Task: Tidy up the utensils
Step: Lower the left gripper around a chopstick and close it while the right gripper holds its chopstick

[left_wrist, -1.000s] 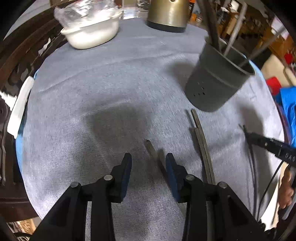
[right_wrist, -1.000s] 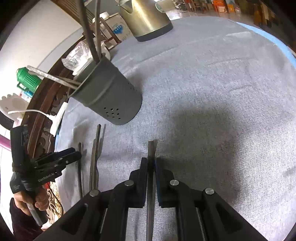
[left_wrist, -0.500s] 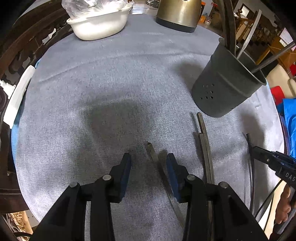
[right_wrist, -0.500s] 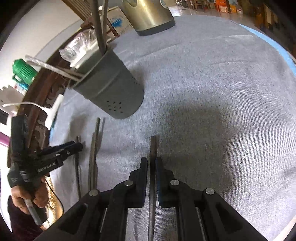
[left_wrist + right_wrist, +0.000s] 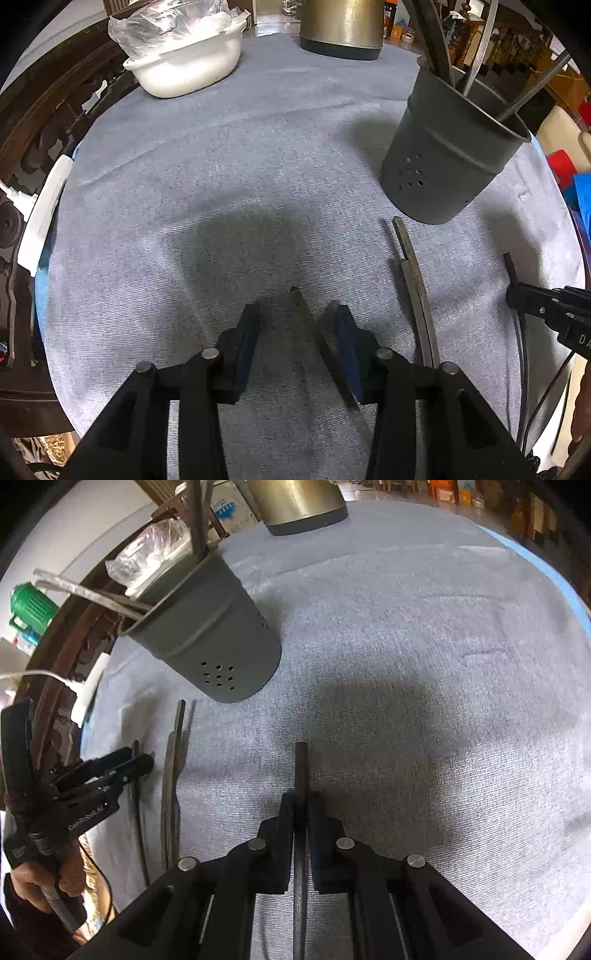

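A dark grey perforated utensil holder (image 5: 448, 162) stands on the grey tablecloth with several utensils in it; it also shows in the right wrist view (image 5: 207, 638). My left gripper (image 5: 295, 332) is open, low over the cloth, its fingers either side of a dark flat utensil handle (image 5: 314, 343) lying there. Two more utensils (image 5: 415, 291) lie side by side to its right. My right gripper (image 5: 301, 812) is shut on a dark utensil handle (image 5: 301, 771) that sticks out forward. In the left wrist view the right gripper (image 5: 546, 310) shows at the right edge.
A white bowl with a plastic bag (image 5: 184, 55) and a brass-coloured kettle (image 5: 341, 26) stand at the far side. A white power strip (image 5: 42, 218) lies on the left edge. A dark wooden chair back (image 5: 44, 110) runs along the left. The left gripper (image 5: 92, 771) shows at left in the right wrist view.
My left gripper has come lower and closer over the lying utensil handle, which now sits between its open fingers. My right gripper stays shut on its utensil and has moved a little forward.
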`<state>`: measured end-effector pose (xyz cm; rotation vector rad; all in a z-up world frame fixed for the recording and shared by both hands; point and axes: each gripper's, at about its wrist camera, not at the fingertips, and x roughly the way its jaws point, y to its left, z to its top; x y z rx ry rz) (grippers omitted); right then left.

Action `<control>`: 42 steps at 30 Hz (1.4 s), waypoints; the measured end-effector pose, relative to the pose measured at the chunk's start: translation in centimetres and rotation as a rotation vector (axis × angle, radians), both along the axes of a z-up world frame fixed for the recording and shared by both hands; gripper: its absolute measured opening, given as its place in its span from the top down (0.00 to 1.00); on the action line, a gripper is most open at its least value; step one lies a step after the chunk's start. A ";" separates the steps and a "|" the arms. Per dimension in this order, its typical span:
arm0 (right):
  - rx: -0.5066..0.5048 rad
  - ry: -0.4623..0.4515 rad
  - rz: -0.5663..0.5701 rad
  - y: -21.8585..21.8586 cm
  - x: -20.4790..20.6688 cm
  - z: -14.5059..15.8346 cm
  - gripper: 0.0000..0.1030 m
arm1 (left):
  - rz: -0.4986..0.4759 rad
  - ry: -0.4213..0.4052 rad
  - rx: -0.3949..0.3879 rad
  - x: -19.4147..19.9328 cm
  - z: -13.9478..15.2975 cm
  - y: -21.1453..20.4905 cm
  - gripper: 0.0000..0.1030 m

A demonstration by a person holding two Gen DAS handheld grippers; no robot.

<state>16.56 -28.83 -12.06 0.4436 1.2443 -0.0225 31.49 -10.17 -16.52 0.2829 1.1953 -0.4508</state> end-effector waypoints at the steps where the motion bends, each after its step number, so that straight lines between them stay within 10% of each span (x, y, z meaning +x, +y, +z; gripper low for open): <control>1: -0.013 0.005 0.012 0.2 0.1 0.0 0.91 | -0.004 -0.001 0.001 -0.1 0.0 -0.1 0.54; 21: -0.098 -0.010 0.053 2.2 0.4 0.1 0.91 | 0.030 -0.037 0.005 -1.6 0.1 -0.5 0.47; 42: -0.111 -0.066 0.066 2.5 -0.8 0.0 0.90 | 0.018 -0.113 0.054 -3.7 0.4 -2.7 0.67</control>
